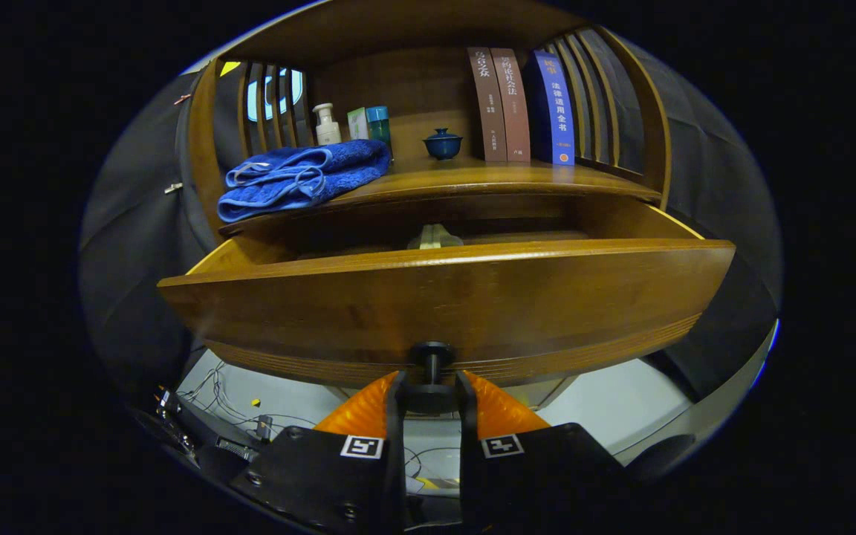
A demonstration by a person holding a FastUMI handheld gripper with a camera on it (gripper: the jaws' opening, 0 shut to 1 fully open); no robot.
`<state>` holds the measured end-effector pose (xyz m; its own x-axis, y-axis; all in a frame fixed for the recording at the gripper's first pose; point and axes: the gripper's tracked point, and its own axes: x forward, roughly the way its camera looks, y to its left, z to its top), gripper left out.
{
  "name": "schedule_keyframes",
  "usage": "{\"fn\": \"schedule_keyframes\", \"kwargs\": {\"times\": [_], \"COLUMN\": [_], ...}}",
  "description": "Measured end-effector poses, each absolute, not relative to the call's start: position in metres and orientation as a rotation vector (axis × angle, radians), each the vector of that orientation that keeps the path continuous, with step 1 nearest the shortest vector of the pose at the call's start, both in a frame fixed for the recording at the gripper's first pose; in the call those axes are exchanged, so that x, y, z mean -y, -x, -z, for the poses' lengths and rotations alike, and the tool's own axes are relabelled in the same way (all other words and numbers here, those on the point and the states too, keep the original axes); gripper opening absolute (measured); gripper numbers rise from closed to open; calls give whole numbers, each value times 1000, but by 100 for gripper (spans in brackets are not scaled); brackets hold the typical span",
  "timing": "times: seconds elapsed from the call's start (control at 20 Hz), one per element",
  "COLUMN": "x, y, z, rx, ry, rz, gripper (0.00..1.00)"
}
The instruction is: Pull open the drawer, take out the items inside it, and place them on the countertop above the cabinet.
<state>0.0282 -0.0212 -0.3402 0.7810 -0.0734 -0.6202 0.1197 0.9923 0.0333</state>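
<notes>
While clamped on the dark knob [432, 355] at the middle of the drawer [443, 305] front, claw [432, 390] sits low and central, both fingers pressed against the knob's stem from either side. Drawer already drawn well out from the cabinet, front panel running crosswise just ahead of the fingers. Inside, beyond that panel and above the claw, a pale item [434, 237] peeking over the front edge, near the middle of the drawer; shape too hidden to name. Straight ahead and up from the fingers, so probably a release of the knob, a lift over the front panel, then a reach down and in. On the desk [472, 178] above: folded blue towel [302, 177] at the left front edge, bottles [354, 125] behind it, small lidded cup [443, 143] mid-back, books [521, 104] upright at the right rear. Bare front edge right of the towel looks like the likeliest landing place.
</notes>
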Motion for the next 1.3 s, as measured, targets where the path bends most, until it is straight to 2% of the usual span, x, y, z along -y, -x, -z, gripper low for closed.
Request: {"fn": "schedule_keyframes", "kwargs": {"times": [0.5, 0.8, 1.0, 1.05, 1.25, 1.3], "x": [17, 17, 16, 16, 20, 21], "y": [30, 36, 34, 36, 53, 52], "z": [338, 346, 346, 345, 330, 326], "rx": [-700, -705, -704, -707, -721, -719], "ry": [-111, -106, -122, -123, -162, -168], "rz": [111, 98, 99, 103, 136, 139], "gripper": [33, 33, 38, 43, 100, 100]}}
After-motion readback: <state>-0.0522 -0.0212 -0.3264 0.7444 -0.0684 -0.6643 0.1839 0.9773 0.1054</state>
